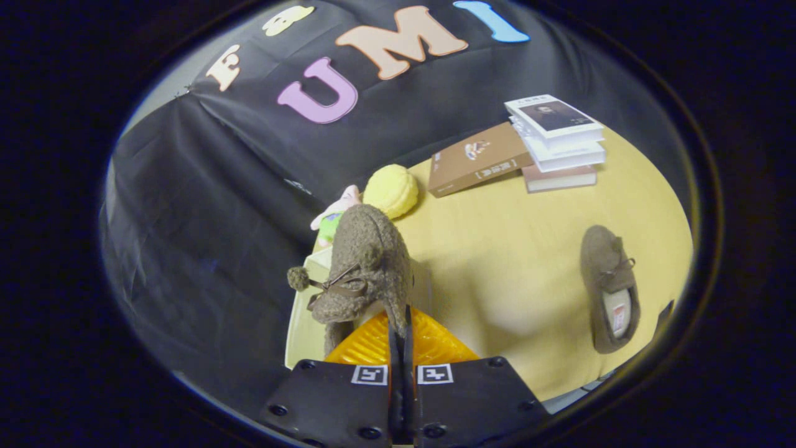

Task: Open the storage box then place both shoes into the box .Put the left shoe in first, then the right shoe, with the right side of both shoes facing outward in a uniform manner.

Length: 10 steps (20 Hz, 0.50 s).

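gripper [401, 323]: fingers were drawn together with only a thin gap, clamped on the heel edge of a fuzzy brown shoe.
held shoe [367, 261]: hung just ahead of the fingers, toe pointing away; a dark lace bow and a pompom on the lace showed on its side.
storage box [305, 323]: pale, light-walled box below and beside the held shoe, at the table's near edge; whether its lid was open could not be told.
second shoe [609, 289]: lay flat on the table, well apart from the fingers, opening facing up; a small label sat on its insole, writing too small to read.
table [510, 261]: light yellow top.
brown book [479, 158]: lay flat beyond the shoes, leaning against the stack; cover carried a small emblem and a line of print, not legible.
book stack [559, 143]: pale books piled at the far side of the table; top cover bore a dark picture, title unreadable.
yellow plush [392, 190]: round, beyond the held shoe.
pink and green toy [333, 214]: just beside the yellow plush.
finger markers [401, 374]: two square black-and-white coded tags on the gripper body.
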Each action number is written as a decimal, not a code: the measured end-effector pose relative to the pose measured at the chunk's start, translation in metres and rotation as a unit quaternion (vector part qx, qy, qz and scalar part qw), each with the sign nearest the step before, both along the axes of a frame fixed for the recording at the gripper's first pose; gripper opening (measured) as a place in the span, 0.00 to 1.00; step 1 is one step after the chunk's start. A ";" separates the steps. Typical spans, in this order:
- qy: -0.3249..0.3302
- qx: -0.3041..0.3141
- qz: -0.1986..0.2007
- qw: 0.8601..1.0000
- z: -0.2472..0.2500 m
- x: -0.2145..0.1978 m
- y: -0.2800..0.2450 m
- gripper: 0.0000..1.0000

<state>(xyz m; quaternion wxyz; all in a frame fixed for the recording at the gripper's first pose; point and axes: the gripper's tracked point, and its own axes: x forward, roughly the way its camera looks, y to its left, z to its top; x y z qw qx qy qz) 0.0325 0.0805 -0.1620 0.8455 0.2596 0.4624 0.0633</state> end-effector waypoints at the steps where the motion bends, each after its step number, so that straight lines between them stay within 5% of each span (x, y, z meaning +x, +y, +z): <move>1: -0.003 0.002 0.005 1.000 0.003 0.003 0.010 0.04; 10: 0.027 0.013 0.026 0.999 -0.026 0.012 0.105 0.04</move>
